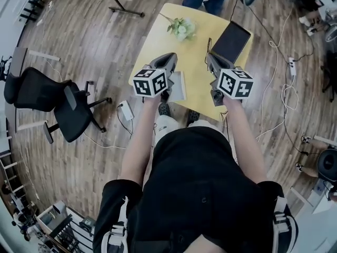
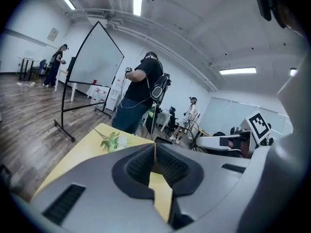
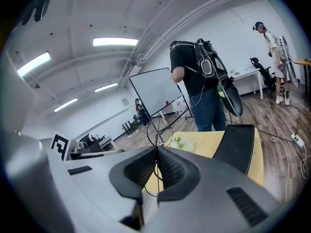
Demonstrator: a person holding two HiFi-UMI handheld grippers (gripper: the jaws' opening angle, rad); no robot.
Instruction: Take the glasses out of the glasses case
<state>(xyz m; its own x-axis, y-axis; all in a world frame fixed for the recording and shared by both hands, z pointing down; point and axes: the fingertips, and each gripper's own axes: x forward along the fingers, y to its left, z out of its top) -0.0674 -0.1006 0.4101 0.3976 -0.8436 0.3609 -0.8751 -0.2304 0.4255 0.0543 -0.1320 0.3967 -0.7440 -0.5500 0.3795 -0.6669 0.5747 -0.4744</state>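
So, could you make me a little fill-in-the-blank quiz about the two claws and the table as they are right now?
1. The right claw is shut on the glasses, while the left claw is shut on ____.
2. The table top is coloured ____.
3. The flat rectangular object lying on the table is ____ in colour.

Missing words: nothing; yellow; black.
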